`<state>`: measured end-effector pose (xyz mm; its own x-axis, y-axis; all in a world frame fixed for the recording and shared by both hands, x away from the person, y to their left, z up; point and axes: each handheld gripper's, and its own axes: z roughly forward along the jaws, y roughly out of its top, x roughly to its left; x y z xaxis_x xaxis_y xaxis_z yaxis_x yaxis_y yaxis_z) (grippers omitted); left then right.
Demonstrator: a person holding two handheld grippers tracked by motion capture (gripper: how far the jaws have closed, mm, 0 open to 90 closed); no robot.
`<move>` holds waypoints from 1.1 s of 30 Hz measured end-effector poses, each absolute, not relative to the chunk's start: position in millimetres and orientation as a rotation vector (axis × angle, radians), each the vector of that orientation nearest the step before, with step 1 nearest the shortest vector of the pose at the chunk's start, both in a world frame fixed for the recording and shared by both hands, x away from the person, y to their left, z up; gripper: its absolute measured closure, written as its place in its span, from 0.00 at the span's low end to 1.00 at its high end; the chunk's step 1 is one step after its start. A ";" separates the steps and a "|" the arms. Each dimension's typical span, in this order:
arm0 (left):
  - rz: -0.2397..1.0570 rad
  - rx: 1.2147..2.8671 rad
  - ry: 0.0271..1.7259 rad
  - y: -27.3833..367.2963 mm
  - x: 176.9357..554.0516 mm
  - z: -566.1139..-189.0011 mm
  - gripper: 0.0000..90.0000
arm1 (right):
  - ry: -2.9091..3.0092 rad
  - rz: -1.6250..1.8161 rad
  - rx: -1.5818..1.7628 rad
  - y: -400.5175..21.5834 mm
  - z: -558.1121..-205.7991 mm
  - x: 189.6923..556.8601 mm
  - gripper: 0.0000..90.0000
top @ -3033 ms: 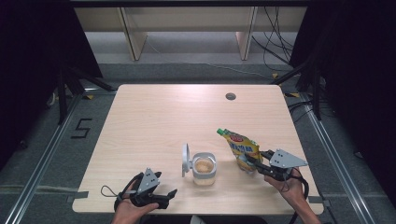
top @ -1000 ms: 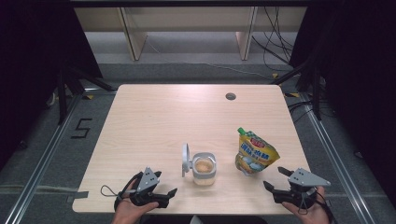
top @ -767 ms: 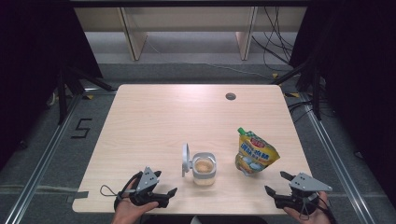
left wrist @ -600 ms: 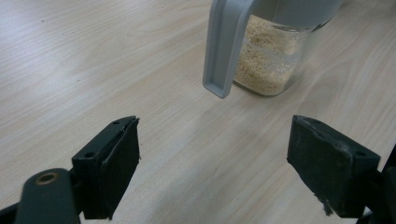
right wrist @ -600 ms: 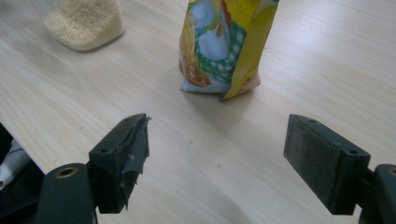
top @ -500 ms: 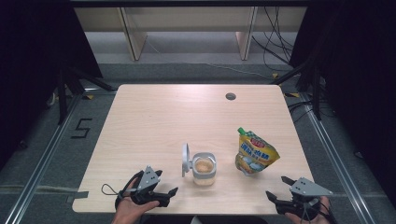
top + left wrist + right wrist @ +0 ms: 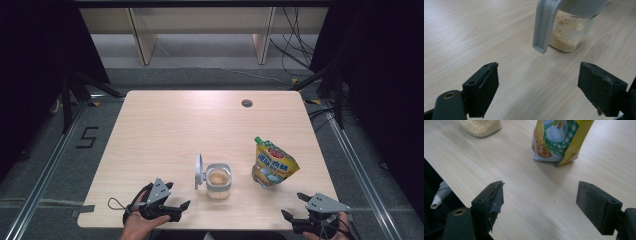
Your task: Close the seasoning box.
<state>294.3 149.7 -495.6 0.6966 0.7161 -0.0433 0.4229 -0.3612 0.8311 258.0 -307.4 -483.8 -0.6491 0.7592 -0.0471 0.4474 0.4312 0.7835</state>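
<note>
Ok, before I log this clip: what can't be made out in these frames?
- Pouch print: too small in the high view; its top is cut off by the right gripper view's upper edge.
- Jar: its top is cut off by the left gripper view's edge.
- White object below the table edge in the right gripper view: unidentifiable, half in shadow.

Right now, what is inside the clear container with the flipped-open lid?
The container holds pale beige granules, filling most of it. Its grey lid stands open; the container's bottom is covered.
</note>
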 end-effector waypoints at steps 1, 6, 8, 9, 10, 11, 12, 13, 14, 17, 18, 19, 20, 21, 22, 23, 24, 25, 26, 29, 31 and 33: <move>0.416 2.013 0.870 150.3 294.4 -495.2 0.18 | 2.295 1.060 1.019 -306.8 -483.3 257.9 0.26; 0.426 2.037 0.823 152.1 294.4 -491.0 0.24 | 2.308 1.054 1.024 -304.9 -483.5 258.0 0.26; 0.409 2.008 0.844 150.4 292.8 -491.0 0.28 | 2.298 1.048 1.001 -305.4 -483.6 259.3 0.26; 0.423 2.002 0.845 150.9 292.5 -490.5 0.34 | 2.297 1.045 1.014 -305.1 -483.5 258.8 0.26; 0.426 1.997 0.830 152.2 292.6 -488.9 0.38 | 2.298 1.048 1.015 -304.9 -483.5 258.8 0.26; 0.420 1.984 0.821 152.8 292.3 -487.7 0.45 | 2.295 1.047 1.015 -304.5 -483.6 258.9 0.26; 0.415 1.987 0.816 153.7 291.6 -486.2 0.49 | 2.302 1.043 1.018 -304.1 -484.0 259.1 0.26; 0.420 1.993 0.804 154.1 291.1 -485.2 0.58 | 2.301 1.039 1.010 -304.0 -484.0 259.3 0.26; 0.429 1.990 0.797 154.0 290.3 -484.3 0.64 | 2.308 1.043 1.015 -303.7 -484.1 259.2 0.26; 0.407 1.954 0.787 156.0 290.2 -477.0 0.81 | 2.313 1.044 1.006 -303.7 -484.4 259.7 0.27; 0.400 1.943 0.765 155.9 290.7 -474.3 0.87 | 2.314 1.039 0.999 -303.8 -484.7 259.8 0.27; 0.406 1.943 0.749 155.5 290.7 -471.8 0.89 | 2.311 1.041 1.003 -303.5 -485.0 259.6 0.27; 0.413 1.943 0.744 153.6 289.4 -468.4 0.91 | 2.316 1.043 1.008 -303.4 -485.0 259.6 0.27; 0.417 1.946 0.740 152.2 288.8 -467.4 0.93 | 2.318 1.043 1.013 -303.2 -484.9 259.8 0.27; 0.430 1.966 0.719 150.6 288.2 -465.8 0.94 | 2.315 1.042 1.012 -303.3 -484.9 260.1 0.27; 0.423 1.969 0.722 149.2 287.7 -465.6 0.95 | 2.308 1.046 1.031 -302.9 -485.2 259.8 0.27; 0.411 1.958 0.728 146.1 286.5 -465.7 0.96 | 2.307 1.048 1.018 -303.5 -485.3 260.8 0.27; 0.424 1.980 0.715 146.4 286.5 -464.6 0.97 | 2.315 1.043 1.028 -303.5 -485.6 261.0 0.27; 0.429 1.990 0.700 145.2 286.6 -463.4 0.97 | 2.316 1.043 1.028 -303.6 -485.9 261.2 0.27; 0.449 1.988 0.675 143.8 287.1 -459.6 0.98 | 2.313 1.041 1.021 -303.7 -486.1 261.4 0.27; 0.440 1.989 0.657 144.7 288.7 -456.7 0.97 | 2.313 1.042 1.021 -303.6 -486.2 261.5 0.27; 0.425 1.968 0.676 144.3 289.1 -455.0 0.97 | 2.313 1.043 1.021 -303.7 -486.2 261.5 0.27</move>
